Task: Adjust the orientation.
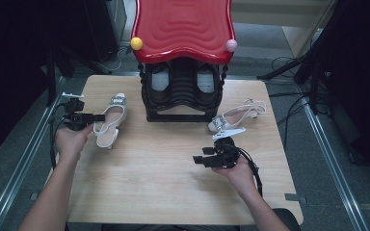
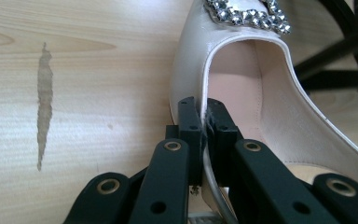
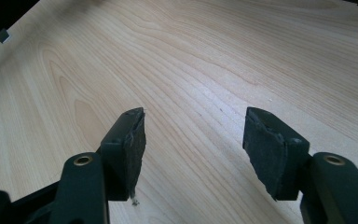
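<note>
Two pale shoes are on my table, and neither is on the rack yet, so by my reckoning most of the work is still ahead. The left shoe (image 1: 111, 120) lies on the left part of the table (image 1: 173, 183), its jewelled buckle toward the far edge and its heel toward me. My left tongs (image 2: 204, 123) are clenched on its side wall: in the left gripper view one pad sits outside the upper and the other inside against the pink lining, with the thin rim pinched between them. So the grasp is made; I cannot tell whether the sole has left the wood.

Beyond it stands the black shoe rack (image 1: 182, 91) under its red wavy top (image 1: 183, 29), with a yellow ball (image 1: 136, 43) and a pink ball (image 1: 231, 45) at the front corners. Its openings look free.

The right shoe (image 1: 236, 116) lies just right of the rack's foot, untouched. My right tongs (image 1: 211, 158) hover near the table's middle, released, jaws wide apart with bare wood between the pads (image 3: 133, 140).

Left to do, as I judge it: carry this shoe to the rack, then fetch the other.
</note>
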